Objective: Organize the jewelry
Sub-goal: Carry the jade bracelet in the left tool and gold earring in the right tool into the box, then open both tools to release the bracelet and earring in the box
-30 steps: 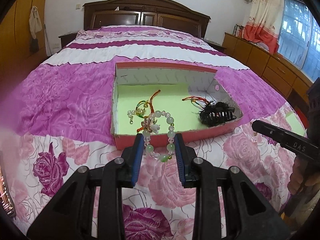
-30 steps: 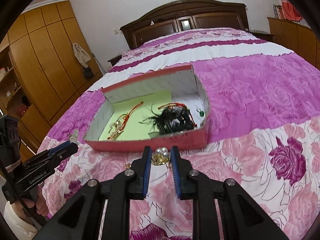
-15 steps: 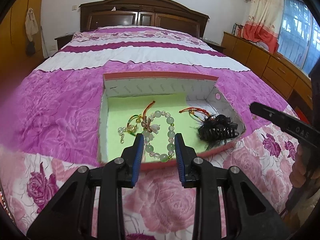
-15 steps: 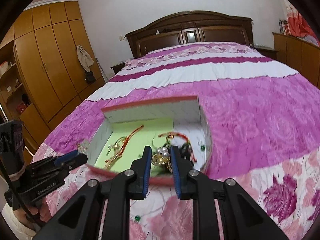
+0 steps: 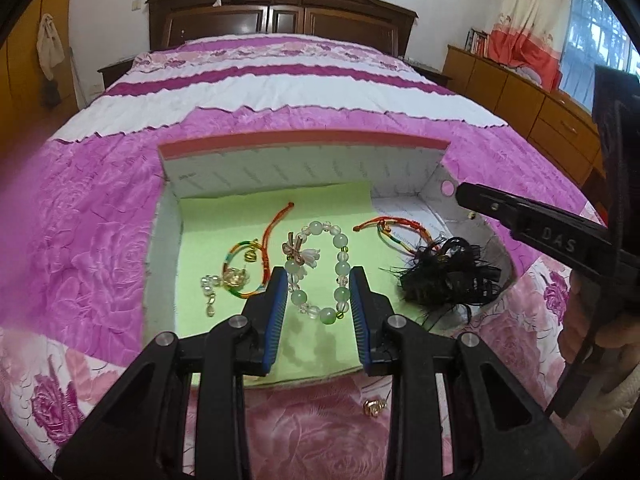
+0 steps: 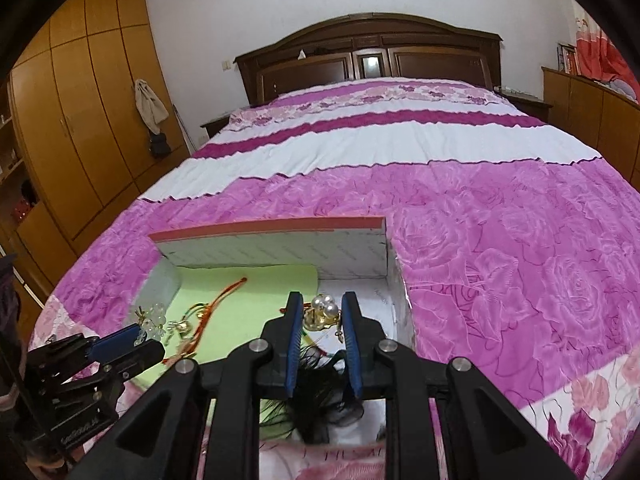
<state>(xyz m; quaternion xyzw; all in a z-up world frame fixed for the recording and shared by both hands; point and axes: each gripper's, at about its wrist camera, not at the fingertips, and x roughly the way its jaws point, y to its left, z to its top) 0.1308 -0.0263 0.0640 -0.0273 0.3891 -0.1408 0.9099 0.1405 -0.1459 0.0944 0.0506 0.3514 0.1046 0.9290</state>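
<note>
An open pink box [image 5: 304, 146] with a green lining [image 5: 280, 216] lies on the bed. My left gripper [image 5: 319, 280] is shut on a green and clear bead bracelet [image 5: 316, 270] and holds it above the lining. A braided cord bracelet with charms [image 5: 244, 264], a second cord bracelet [image 5: 394, 226] and a black feather hair clip [image 5: 448, 276] lie in the box. My right gripper [image 6: 322, 308] is shut on a gold pearl brooch [image 6: 322, 312] over the box's right part [image 6: 360, 292], above the feather clip [image 6: 320, 400].
A small gold piece [image 5: 374, 406] lies on the floral bedspread [image 5: 100, 248] in front of the box. The headboard [image 5: 280, 12] stands far behind, a wardrobe [image 6: 72, 120] at left and a low cabinet [image 5: 532, 104] at right.
Both grippers moved forward from in front of the box to over its inside, each carrying its piece. The box now fills more of both views.
</note>
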